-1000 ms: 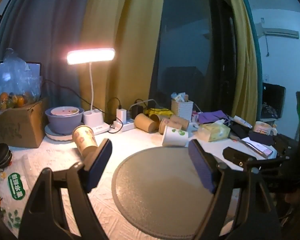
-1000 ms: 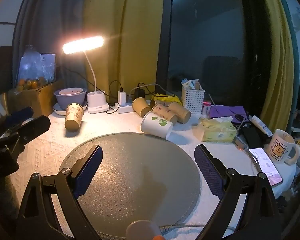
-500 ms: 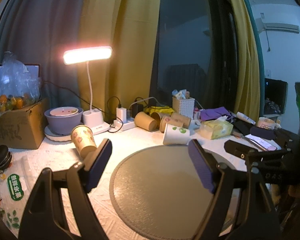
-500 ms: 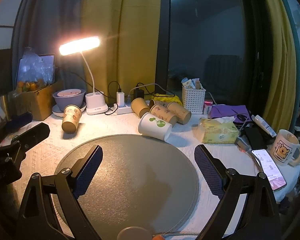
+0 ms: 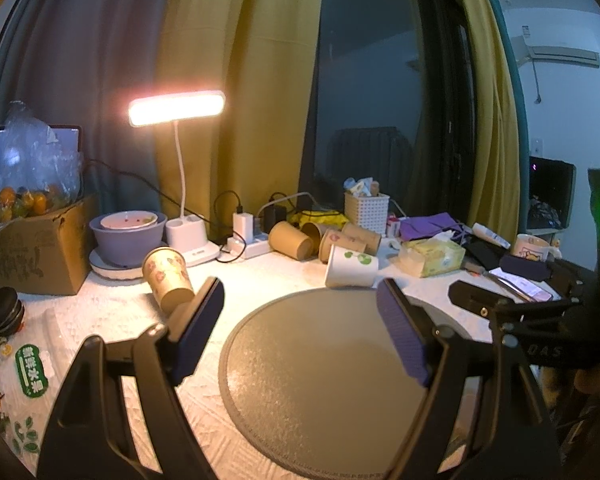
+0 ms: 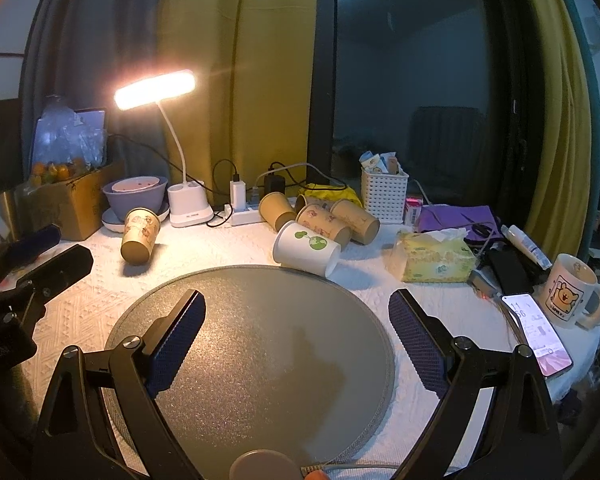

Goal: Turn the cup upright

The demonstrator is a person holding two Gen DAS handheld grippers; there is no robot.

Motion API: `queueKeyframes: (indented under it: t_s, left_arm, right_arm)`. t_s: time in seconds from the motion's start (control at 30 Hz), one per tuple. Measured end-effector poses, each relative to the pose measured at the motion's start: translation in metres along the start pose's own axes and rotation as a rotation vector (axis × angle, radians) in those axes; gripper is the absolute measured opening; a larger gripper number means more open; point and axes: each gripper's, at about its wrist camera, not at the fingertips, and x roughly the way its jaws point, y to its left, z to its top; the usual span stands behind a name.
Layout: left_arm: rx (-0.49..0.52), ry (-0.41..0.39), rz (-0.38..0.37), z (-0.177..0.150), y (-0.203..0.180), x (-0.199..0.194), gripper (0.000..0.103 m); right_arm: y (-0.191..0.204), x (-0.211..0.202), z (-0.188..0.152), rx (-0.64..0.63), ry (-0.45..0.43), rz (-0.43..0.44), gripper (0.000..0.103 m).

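Lamplit cluttered table point(image 6: 80, 308), phone point(image 6: 538, 334) reading 11:56, white cup point(image 6: 306, 248) toppled, both jaws spread empty

Lit desk lamp point(image 6: 156, 88) at back-left, bowl point(image 6: 135, 196) beside its base, tissue box point(image 6: 436, 258) right, mug point(image 6: 572, 290) and phone point(image 6: 538, 332) far right.

Low wrist views, shared mat point(image 5: 324, 364)

Patterned cup point(image 5: 167, 278): base hidden behind left finger pad point(image 5: 198, 330). Round object point(image 6: 265, 466): cut off at bottom edge.
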Motion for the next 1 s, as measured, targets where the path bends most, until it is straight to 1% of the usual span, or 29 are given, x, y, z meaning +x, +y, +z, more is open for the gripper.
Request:
queueKeyframes:
  t_s: [0.37, 0.6, 1.0]
  left_arm:
    - [-0.005, 0.003, 0.0, -0.0013, 0.0011, -0.0014, 0.08]
    - [-0.015, 0.018, -0.006, -0.0026, 0.0038, -0.0012, 0.08]
    - [-0.012, 0.016, -0.013, 0.0009, 0.0035, -0.0025, 0.08]
  right_arm:
    - [-0.0021, 0.0008, -0.0019, 0.01, 0.013, -0.01, 0.095]
    - [-0.0013, 0.0038, -0.002, 0.015, 0.026, -0.013, 0.095]
    - [-0.0007, 0.0019, -0.0004, 0.015, 0.022, -0.026, 0.095]
